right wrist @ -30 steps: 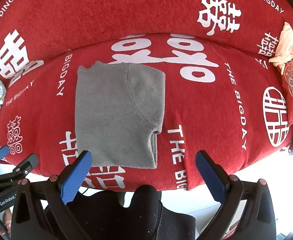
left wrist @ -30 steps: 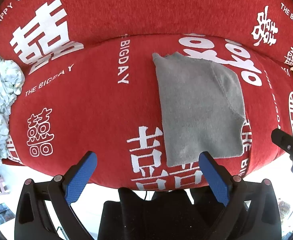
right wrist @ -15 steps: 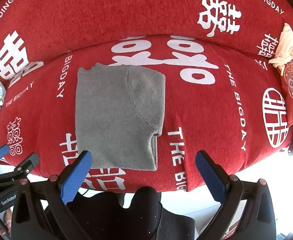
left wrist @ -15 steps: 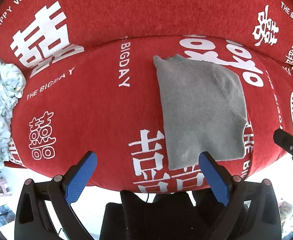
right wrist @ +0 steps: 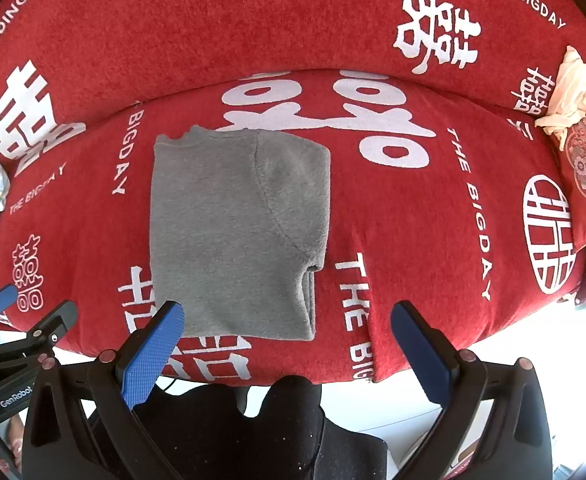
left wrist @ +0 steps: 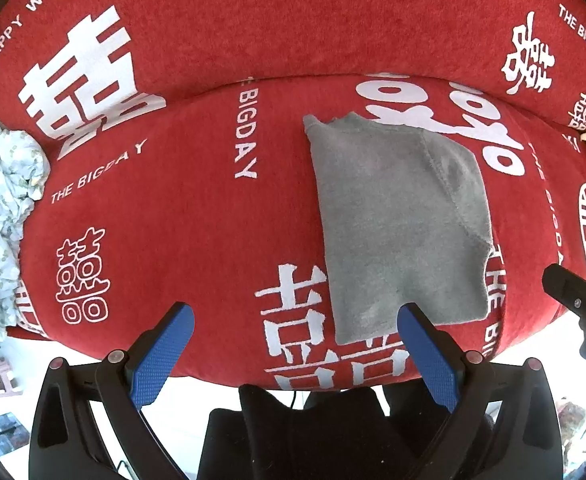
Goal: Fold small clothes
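Your left gripper (left wrist: 293, 344) and right gripper (right wrist: 287, 340) hang empty, jaws apart, off the sofa seat (right wrist: 433, 240); the grey garment (right wrist: 237, 236) lies folded flat there, apparently finished.

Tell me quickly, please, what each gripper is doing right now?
Left gripper: jaws open, holding nothing, short of the gray garment.
Right gripper: jaws open, holding nothing, near the garment's front edge.
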Available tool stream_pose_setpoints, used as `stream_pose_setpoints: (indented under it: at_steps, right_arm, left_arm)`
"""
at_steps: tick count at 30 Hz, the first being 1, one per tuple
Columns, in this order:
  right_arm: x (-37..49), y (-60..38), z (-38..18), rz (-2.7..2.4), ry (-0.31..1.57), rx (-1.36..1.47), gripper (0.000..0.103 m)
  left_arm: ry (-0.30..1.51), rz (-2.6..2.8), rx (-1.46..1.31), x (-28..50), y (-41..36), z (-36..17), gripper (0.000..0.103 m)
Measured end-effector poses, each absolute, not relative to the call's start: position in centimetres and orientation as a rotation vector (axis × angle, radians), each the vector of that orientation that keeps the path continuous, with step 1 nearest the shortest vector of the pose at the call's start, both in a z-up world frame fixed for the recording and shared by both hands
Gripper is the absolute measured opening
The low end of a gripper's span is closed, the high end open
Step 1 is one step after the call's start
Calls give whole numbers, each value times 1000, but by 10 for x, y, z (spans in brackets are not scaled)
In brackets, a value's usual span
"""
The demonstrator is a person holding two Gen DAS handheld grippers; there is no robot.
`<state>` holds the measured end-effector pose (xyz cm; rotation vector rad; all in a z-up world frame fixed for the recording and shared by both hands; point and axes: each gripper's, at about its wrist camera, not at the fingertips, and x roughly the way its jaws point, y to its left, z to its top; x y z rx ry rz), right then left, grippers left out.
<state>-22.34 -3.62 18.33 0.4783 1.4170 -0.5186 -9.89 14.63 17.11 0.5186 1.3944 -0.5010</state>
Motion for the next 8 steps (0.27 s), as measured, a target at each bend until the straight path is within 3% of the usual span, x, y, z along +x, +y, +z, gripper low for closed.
stream_pose_setpoints:
  at_steps: [8]
  right_arm:
    - [-224,-33,183,-530,1414,471,103]
  left_arm:
    - [1356,-548,521,-100,143,177,102]
